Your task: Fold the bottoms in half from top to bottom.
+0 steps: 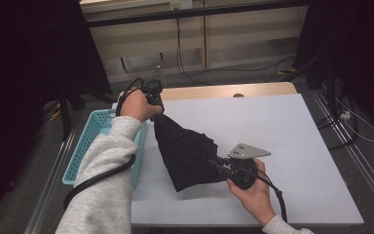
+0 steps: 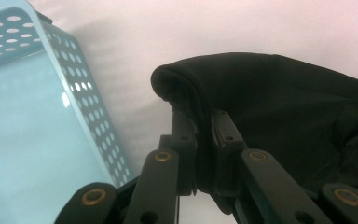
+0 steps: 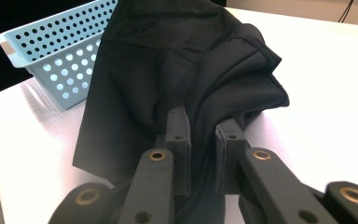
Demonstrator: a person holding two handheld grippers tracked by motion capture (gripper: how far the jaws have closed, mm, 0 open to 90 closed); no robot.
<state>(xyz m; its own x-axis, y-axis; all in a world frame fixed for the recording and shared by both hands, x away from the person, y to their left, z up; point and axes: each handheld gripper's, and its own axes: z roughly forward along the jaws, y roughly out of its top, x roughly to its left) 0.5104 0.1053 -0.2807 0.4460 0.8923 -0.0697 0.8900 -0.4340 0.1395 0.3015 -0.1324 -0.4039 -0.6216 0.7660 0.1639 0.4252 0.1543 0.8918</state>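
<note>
In the high view, a light grey knitted sleeve (image 1: 104, 180) rises from six o'clock, nearest the camera, and ends in the hand that carries the left gripper (image 1: 157, 111). Its jaws are clamped on a folded, hemmed edge of the matte black woven cloth (image 1: 187, 153), and the left gripper view shows the fabric pinched between the two black pads. From there the cloth hangs in a slanting sheet down to the right gripper (image 1: 220, 165) at about five o'clock, whose jaws are likewise closed on a bunched, creased corner, seen up close in the right gripper view. The cloth is lifted between the two grippers over the middle of the smooth white rectangular surface (image 1: 292, 146), with its lower fold near or on the surface. A light blue perforated plastic basket (image 1: 90, 141), with round holes in its walls, sits at the surface's nine o'clock edge, just beside the cloth. A strip of pale wood (image 1: 224, 90) borders the surface at twelve o'clock. Beyond it lie a grey floor with loose black cables (image 1: 233, 70) and a beige panelled wall.
</note>
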